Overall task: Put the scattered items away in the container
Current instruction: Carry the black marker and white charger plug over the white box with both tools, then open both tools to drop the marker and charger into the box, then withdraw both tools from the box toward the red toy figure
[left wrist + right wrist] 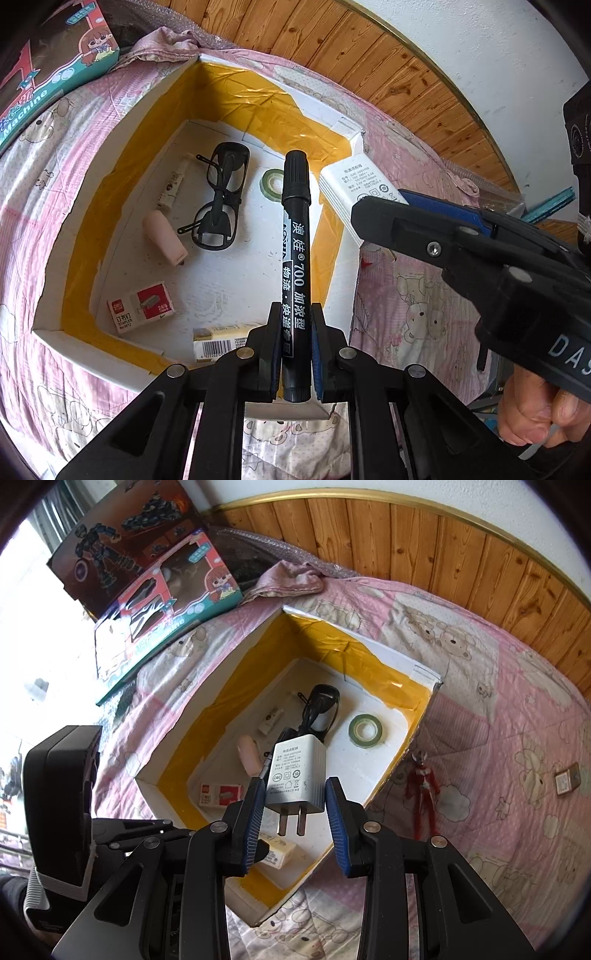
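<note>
Black marker (295, 236) pinched by left fingers (275, 347); right fingers (255, 812) spread beside charger (295, 771).

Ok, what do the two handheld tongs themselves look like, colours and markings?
Both are black plastic linkage frames with silver rivets and ribbed blue pads on the fingers. The left tongs and right tongs match. White lettering "DAS" marks the right unit's body; a striped grey cuff shows at the left wrist.

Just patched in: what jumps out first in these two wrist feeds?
The black marker stands upright, clamped in the left gripper over the yellow-taped white box. The white charger sits between the right gripper fingers above the same box. A red figurine lies outside on the pink quilt.
</note>
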